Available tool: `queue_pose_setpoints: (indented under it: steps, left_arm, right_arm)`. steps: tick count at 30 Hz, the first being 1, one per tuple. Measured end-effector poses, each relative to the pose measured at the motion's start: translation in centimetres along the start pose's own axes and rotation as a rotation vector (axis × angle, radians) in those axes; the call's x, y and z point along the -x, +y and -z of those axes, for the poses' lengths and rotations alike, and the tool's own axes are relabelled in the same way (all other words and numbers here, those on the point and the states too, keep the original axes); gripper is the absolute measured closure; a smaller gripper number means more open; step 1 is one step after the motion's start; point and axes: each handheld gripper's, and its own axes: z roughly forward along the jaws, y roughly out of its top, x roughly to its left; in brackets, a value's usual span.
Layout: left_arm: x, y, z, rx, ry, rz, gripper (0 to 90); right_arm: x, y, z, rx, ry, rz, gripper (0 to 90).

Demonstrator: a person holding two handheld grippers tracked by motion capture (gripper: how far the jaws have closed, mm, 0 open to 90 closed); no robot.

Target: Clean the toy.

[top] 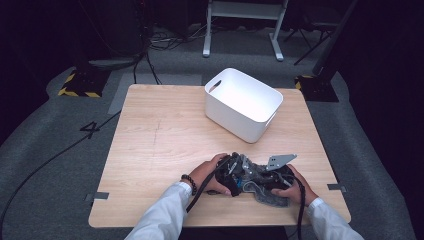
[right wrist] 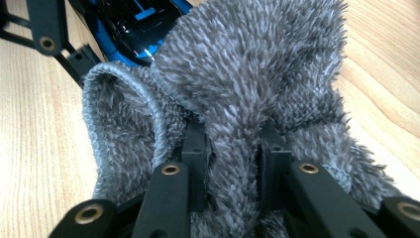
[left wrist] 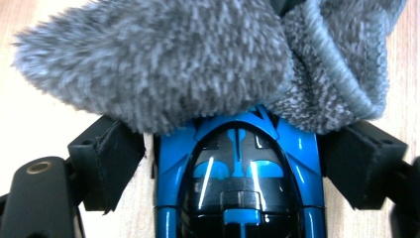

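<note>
Left hand-held gripper (left wrist: 237, 148) clamps the blue toy car (left wrist: 237, 183); right hand-held gripper (right wrist: 232, 163) pinches a fold of grey fuzzy sock (right wrist: 247, 74) draped over it.

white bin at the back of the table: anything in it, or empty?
Empty as far as visible: the high view looks into the white bin and shows bare white walls and floor. The near wall hides part of the bottom.

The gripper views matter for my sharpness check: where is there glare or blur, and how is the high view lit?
Left gripper view: white glare streaks on the toy car, cloth fairly sharp. Right gripper view: cloth sharp, no glare. High view: table and white bin brightly lit, surroundings dark.
</note>
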Motion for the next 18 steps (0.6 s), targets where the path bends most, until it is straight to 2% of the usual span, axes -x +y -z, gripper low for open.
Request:
queue_pose_setpoints:
  steps: [3,8,10,13,16,18]
  left_arm:
    - [0.1,0.1,0.1,0.004,0.001,-0.019,23.1]
    - [0.2,-0.2,0.3,0.032,0.004,-0.009,24.5]
    - [0.3,-0.5,0.6,0.074,0.020,0.001,24.6]
    - [0.3,-1.0,1.8,0.147,0.033,0.026,24.9]
    - [0.3,-1.5,3.0,0.184,0.072,0.034,25.1]
    - [0.1,-2.1,3.7,0.215,0.087,0.055,25.3]
  right_arm:
    - [0.0,0.0,0.0,-0.002,-0.001,0.006,71.3]
    - [-0.2,0.1,0.2,-0.004,-0.014,0.018,72.2]
    - [-0.2,0.1,0.5,0.002,-0.017,0.018,73.1]
    - [0.2,0.0,1.4,0.044,-0.026,-0.007,74.2]
    - [0.5,0.0,2.4,0.099,-0.036,-0.032,74.9]
    - [0.6,0.1,2.9,0.116,-0.058,-0.024,75.4]
